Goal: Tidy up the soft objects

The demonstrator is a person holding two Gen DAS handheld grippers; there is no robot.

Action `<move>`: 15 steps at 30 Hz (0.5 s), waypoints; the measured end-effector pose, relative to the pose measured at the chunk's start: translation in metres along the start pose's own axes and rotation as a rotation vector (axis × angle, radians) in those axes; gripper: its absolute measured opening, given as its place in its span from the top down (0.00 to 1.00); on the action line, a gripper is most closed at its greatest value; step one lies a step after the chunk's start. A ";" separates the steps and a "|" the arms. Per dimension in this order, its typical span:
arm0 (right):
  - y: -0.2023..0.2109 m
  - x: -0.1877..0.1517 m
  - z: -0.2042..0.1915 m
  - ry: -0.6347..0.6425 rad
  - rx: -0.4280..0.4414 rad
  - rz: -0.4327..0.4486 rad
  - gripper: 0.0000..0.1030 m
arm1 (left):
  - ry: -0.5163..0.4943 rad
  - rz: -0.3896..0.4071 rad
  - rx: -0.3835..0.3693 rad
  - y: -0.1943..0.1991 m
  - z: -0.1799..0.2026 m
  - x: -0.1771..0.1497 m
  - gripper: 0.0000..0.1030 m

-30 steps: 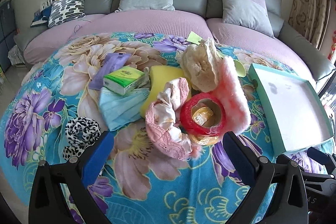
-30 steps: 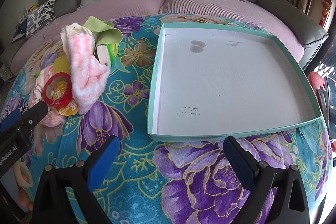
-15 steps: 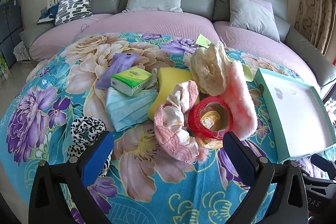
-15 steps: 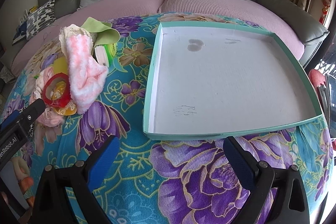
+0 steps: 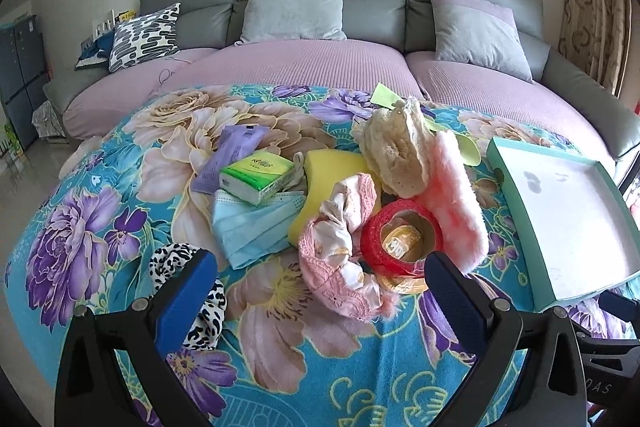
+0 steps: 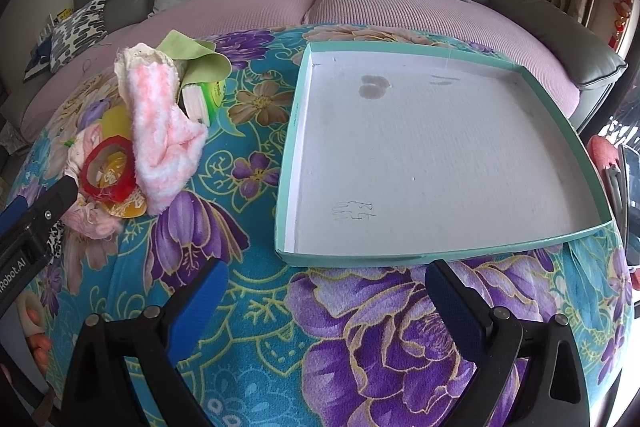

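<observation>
Both jaws spread wide, nothing held — left gripper [image 5: 320, 291] low over pink scrunchie [image 5: 340, 259] in soft pile on floral blanket [image 5: 100, 227]. Right gripper [image 6: 326, 301] at near edge of teal tray [image 6: 460, 259] — tray bare, pile well left.

Cloth [image 5: 100, 195] teal w/ purple florals; tray [image 6: 298, 115] mint rim, white inside; scrunchie [image 5: 176, 259] leopard-print, prob.

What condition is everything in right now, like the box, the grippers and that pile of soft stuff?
Left gripper: open, holding nothing.
Right gripper: open, holding nothing.
Teal box: lidless, nothing inside.
Tissue pack: sealed, lying on face masks.
Pink fuzzy sock: draped over the pile.
</observation>
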State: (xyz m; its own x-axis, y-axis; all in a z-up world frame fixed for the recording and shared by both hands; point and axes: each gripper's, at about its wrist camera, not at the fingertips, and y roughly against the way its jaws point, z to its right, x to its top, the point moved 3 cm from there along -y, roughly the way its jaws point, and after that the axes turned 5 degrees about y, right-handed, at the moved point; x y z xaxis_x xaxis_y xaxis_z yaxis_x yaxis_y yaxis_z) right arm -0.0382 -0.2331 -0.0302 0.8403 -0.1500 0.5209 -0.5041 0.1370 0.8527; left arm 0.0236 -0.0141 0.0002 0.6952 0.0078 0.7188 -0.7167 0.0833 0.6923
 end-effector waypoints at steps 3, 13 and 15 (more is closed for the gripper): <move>0.000 0.000 -0.001 0.006 0.006 0.004 0.02 | 0.000 -0.012 -0.009 0.000 0.000 -0.001 0.00; 0.001 0.002 -0.007 0.016 0.004 0.013 0.02 | 0.003 -0.001 -0.024 0.006 -0.005 0.001 0.00; 0.002 0.002 -0.007 0.016 0.005 0.013 0.02 | 0.007 -0.001 -0.031 0.007 -0.008 0.001 0.00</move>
State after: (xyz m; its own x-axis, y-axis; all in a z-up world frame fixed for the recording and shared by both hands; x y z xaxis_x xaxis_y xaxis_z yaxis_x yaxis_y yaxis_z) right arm -0.0359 -0.2259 -0.0281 0.8366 -0.1320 0.5316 -0.5163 0.1340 0.8459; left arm 0.0200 -0.0061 0.0051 0.6966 0.0146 0.7173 -0.7138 0.1138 0.6910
